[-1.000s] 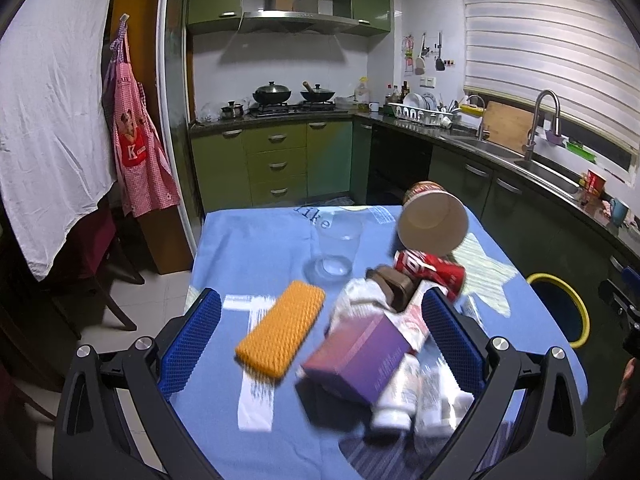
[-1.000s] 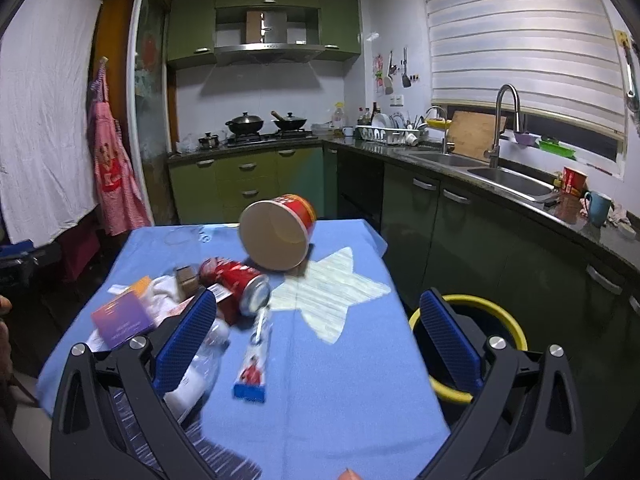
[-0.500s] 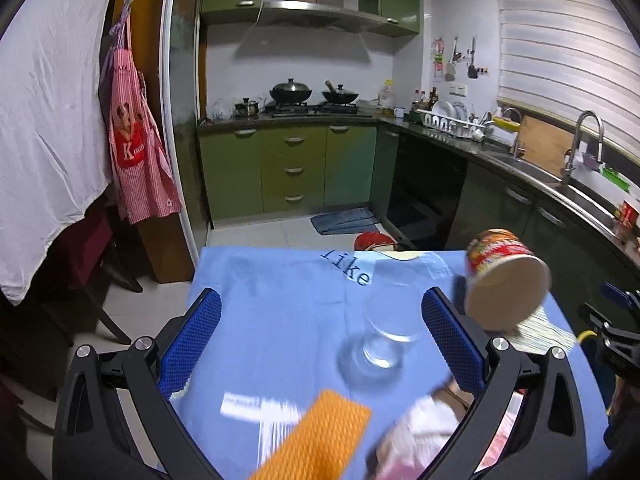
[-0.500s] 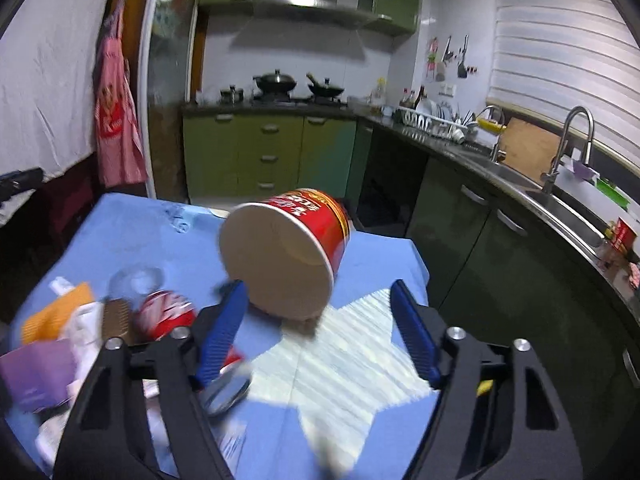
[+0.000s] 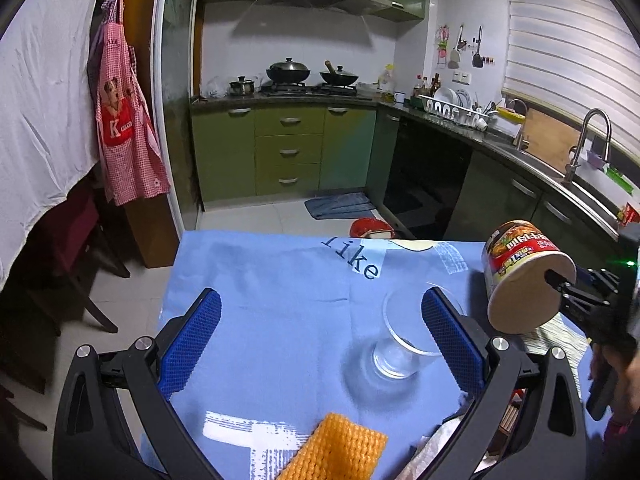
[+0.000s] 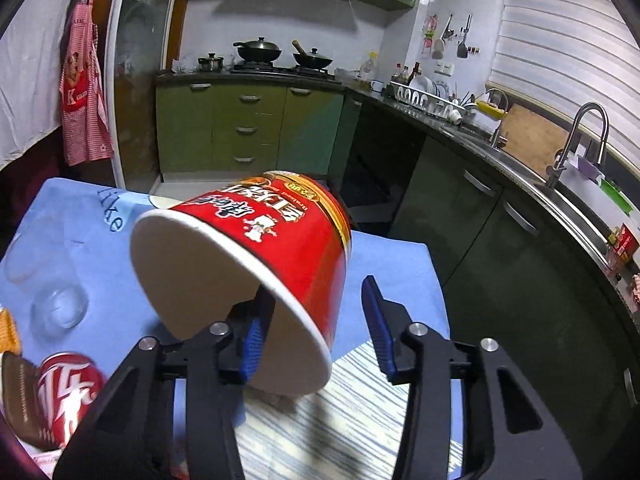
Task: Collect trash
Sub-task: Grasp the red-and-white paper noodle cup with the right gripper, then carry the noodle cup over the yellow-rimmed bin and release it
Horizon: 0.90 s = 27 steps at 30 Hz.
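A red instant-noodle cup [image 6: 256, 256] lies on its side on the blue tablecloth, its open white mouth toward me; it also shows in the left wrist view [image 5: 524, 280]. My right gripper [image 6: 316, 328] is open, its left finger inside the cup's mouth and its right finger outside the wall. A red drink can [image 6: 68, 396] and a brown wrapper [image 6: 20, 400] lie at lower left. My left gripper [image 5: 320, 348] is open and empty above the cloth, next to a clear glass [image 5: 408, 332].
An orange knitted cloth [image 5: 336, 452] lies near the table's front edge. The blue tablecloth [image 5: 260, 280] ends ahead over a tiled floor. Green kitchen cabinets [image 5: 288, 152] and a sink counter [image 6: 560, 184] run behind and to the right.
My right gripper moved forward to the noodle cup and narrowed, one finger now inside its mouth. My left gripper moved forward and tilted up, leaving the trash pile out of view.
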Available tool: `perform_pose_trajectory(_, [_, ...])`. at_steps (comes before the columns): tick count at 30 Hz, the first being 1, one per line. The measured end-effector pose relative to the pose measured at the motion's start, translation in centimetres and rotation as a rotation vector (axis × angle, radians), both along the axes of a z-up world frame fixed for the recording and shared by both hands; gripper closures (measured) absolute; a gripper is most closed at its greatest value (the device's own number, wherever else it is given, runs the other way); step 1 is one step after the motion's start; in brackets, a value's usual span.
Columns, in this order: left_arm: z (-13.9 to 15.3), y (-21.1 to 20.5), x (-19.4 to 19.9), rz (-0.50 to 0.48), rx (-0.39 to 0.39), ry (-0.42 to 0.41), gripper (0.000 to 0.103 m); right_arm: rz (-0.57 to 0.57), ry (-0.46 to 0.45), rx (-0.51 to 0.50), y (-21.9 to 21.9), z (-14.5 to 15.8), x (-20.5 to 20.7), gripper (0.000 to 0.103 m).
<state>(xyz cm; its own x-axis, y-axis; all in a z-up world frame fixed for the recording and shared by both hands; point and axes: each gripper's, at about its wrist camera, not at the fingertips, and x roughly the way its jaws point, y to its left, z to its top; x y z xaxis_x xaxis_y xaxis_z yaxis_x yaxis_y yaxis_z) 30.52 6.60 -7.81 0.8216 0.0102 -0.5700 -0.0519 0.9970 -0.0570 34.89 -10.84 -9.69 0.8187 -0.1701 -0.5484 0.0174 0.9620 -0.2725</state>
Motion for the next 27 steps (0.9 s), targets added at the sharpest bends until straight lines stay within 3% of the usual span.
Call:
perform_pose_trajectory(2, [0.0, -0.2, -0.4, -0.003, 0.001, -0.005, 0.004, -0.011, 0.005, 0.0, -0.1, -0.2, 0.4, 0.087])
perform_pose_trajectory(5, [0.0, -0.3, -0.9, -0.011, -0.003, -0.012, 0.004, -0.028, 0.037, 0.02, -0.5, -0.1, 1.3, 0.095])
perform_pose_trajectory(9, [-0.1, -0.5, -1.3, -0.015, 0.002, -0.011, 0.004, -0.02, 0.118, 0.136, -2.1, 0.9, 2.4, 0.099])
perform_pose_trajectory(13, [-0.1, -0.6, -1.5, -0.026, 0.002, -0.013, 0.004, -0.024, 0.228, 0.254, -5.1, 3.8, 2.1, 0.1])
perform_pose_trajectory(17, [0.3, -1.1, -2.2, -0.039, 0.012, -0.031, 0.004, -0.079, 0.305, 0.308, -9.6, 7.0, -0.9, 0.1])
perform_pose_trajectory(21, [0.6, -1.8, -2.7, -0.05, 0.026, -0.045, 0.004, -0.225, 0.347, 0.319, -16.8, 9.7, -6.3, 0.1])
perform_pose_trajectory(24, [0.7, -2.1, -2.9, -0.06, 0.029, -0.048, 0.004, -0.349, 0.396, 0.346, -22.1, 9.5, -9.6, 0.1])
perform_pose_trajectory(27, [0.7, -2.5, -3.1, -0.062, 0.037, -0.051, 0.004, -0.459, 0.465, 0.388, -26.7, 6.6, -11.9, 0.1])
